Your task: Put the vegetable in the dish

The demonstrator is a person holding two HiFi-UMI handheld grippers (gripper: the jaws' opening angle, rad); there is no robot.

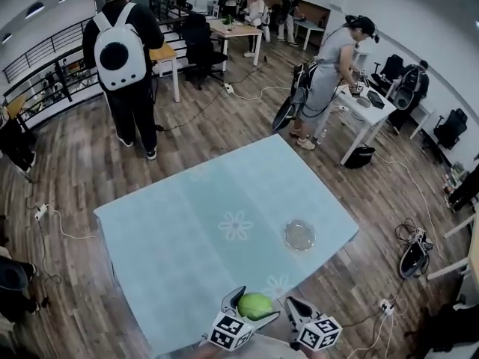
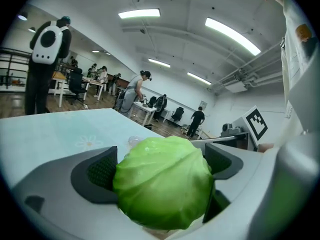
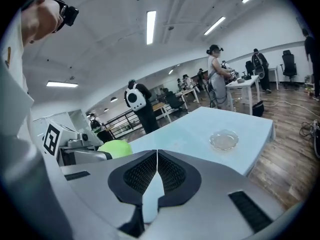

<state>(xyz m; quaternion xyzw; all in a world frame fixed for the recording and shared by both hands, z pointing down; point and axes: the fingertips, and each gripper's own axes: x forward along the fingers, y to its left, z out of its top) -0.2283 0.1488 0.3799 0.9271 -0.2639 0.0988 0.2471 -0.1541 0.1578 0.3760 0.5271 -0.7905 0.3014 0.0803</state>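
Observation:
A round green cabbage (image 1: 254, 305) sits between the jaws of my left gripper (image 1: 251, 308) at the near edge of the light blue table (image 1: 187, 238). In the left gripper view the cabbage (image 2: 163, 181) fills the gap, with my left gripper (image 2: 160, 170) shut on it. A clear glass dish (image 1: 299, 234) rests on the table's right side, well beyond both grippers. My right gripper (image 1: 296, 310) hovers just right of the cabbage; in the right gripper view my right gripper (image 3: 157, 173) has its jaws pressed together, holding nothing, and the dish (image 3: 223, 140) lies ahead to the right.
Wooden floor surrounds the table. A person with a white backpack (image 1: 123, 54) stands beyond the far left corner, another person (image 1: 329, 73) stands at a white desk (image 1: 367, 114) far right. Cables and a power strip (image 1: 41, 212) lie on the floor.

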